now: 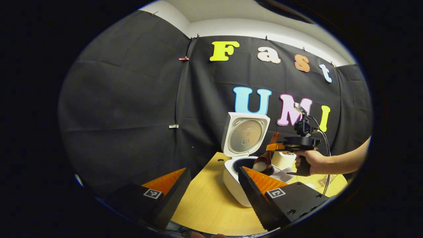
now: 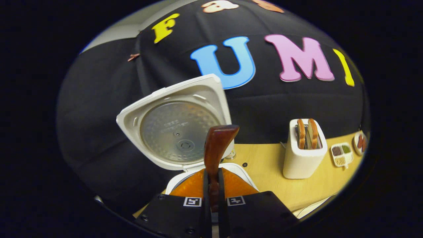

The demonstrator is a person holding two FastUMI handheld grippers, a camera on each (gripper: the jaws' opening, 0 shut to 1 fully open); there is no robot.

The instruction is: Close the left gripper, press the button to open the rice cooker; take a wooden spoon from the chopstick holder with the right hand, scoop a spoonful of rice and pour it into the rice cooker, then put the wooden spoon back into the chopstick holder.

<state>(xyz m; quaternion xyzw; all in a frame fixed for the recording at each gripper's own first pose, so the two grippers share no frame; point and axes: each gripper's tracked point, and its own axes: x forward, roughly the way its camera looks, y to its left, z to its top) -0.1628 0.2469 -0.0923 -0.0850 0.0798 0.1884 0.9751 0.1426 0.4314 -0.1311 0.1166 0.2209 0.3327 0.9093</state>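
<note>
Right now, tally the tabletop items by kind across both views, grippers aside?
Rice cooker, lid open: 1
Wooden spoon, clamped in the right gripper: 1
Toaster holding toast: 1
Divided dish of grains: 1
Small plate at the table's edge: 1
Total: 5

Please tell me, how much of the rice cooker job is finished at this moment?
Done: the rice cooker stands with its lid up. In hand: the right hand-held gripper is shut on the wooden spoon, whose bowl carries rice over the pot's opening. Left: tipping the rice in and returning the spoon to the chopstick holder. The left hand-held gripper is open.
</note>
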